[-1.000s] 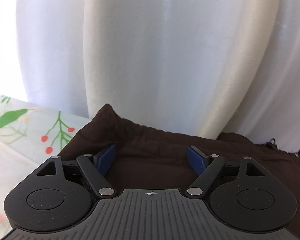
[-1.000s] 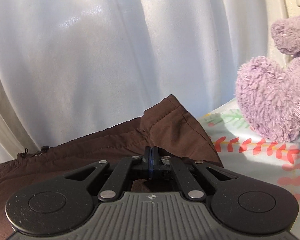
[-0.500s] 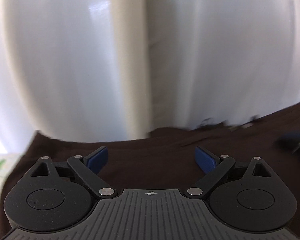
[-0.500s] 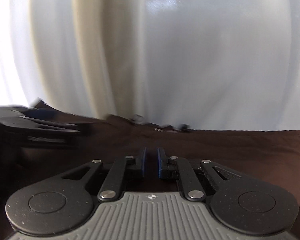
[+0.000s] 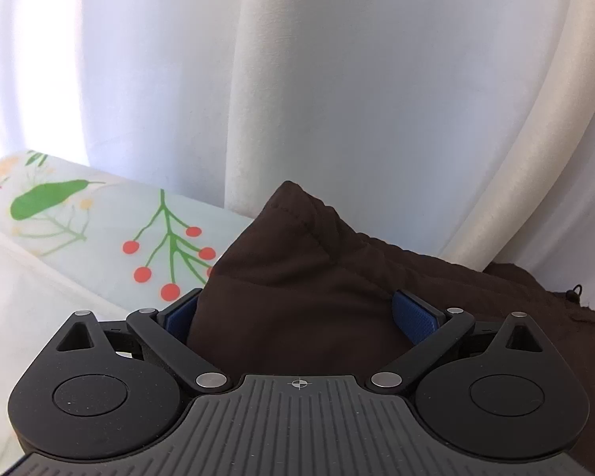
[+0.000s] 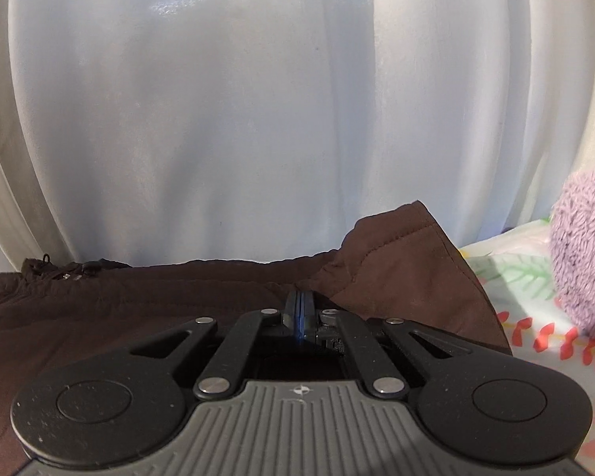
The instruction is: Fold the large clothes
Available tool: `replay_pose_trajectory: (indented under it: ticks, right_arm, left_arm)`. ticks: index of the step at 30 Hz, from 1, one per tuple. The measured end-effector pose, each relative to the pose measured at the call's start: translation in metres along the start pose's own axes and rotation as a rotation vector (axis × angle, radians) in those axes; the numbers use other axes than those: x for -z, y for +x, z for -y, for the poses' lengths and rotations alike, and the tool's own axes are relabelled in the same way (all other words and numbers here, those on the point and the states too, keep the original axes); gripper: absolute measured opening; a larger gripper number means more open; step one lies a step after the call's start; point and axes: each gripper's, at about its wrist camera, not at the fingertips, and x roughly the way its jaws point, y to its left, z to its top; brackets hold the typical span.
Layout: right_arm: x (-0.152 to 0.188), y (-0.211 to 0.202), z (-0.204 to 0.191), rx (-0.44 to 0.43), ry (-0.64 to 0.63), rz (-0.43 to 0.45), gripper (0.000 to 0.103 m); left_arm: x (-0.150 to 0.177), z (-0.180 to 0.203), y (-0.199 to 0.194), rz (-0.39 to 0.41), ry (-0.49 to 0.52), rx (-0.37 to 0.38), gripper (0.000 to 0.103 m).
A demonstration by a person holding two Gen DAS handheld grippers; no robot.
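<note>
A dark brown garment (image 5: 293, 250) lies along the far edge of the bed, up against the curtain. My left gripper (image 5: 297, 305) straddles its raised left corner. The jaws are opening and stand wide, and the cloth bulges between the blue pads (image 5: 414, 317) without being squeezed. In the right wrist view the same garment (image 6: 400, 273) ends in a turned-up right corner. My right gripper (image 6: 299, 303) is shut there, pads together just over the cloth. The fabric puckers at its tips. Whether a fold is pinched does not show.
White curtains (image 5: 337, 99) (image 6: 258, 119) hang right behind the garment. A floral bedsheet (image 5: 99, 234) (image 6: 535, 317) shows at both ends. A purple plush toy (image 6: 583, 246) sits on the sheet at the right. A drawstring knot (image 6: 45, 260) lies mid-waistband.
Both grippers swung toward the garment's middle, then back out to its corners. The left jaws spread wider. The right jaws parted slightly half a second ago and are together again.
</note>
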Motion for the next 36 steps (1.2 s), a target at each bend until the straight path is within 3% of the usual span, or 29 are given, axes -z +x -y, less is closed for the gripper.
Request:
replay_pose_trajectory:
  ticks: [4,13,19,27,30,32,33,35,36]
  right_arm:
    - [0.000,0.002,0.026,-0.101,0.156,0.001,0.000]
    - [0.009,-0.018,0.055,-0.204,0.305,0.012,0.000]
    - [0.016,-0.020,0.082,-0.292,0.425,0.013,0.000]
    - [0.021,-0.028,0.100,-0.327,0.474,0.022,0.000]
    - [0.014,-0.032,0.088,-0.271,0.415,0.021,0.000]
    - [0.009,-0.046,0.077,-0.192,0.376,0.015,0.000]
    - [0.007,-0.057,0.072,-0.158,0.353,0.003,0.003]
    - [0.008,-0.093,0.069,-0.136,0.302,-0.006,0.019]
    - [0.012,-0.116,0.072,-0.150,0.275,0.009,0.041]
  left_arm:
    - [0.000,-0.008,0.003,-0.014,-0.045,0.023,0.102]
    - [0.001,-0.020,0.002,-0.017,-0.095,0.056,0.102]
    - [0.004,-0.037,0.003,0.005,-0.188,0.127,0.101]
    - [0.006,-0.044,0.003,0.022,-0.239,0.163,0.102]
    - [0.006,-0.045,0.001,0.010,-0.245,0.156,0.102]
    - [0.004,-0.047,-0.007,-0.045,-0.246,0.148,0.102]
    - [0.004,-0.049,-0.013,-0.089,-0.238,0.165,0.102]
    - [0.007,-0.052,-0.035,-0.163,-0.189,0.236,0.101]
    - [0.013,-0.054,-0.053,-0.154,-0.149,0.258,0.101]
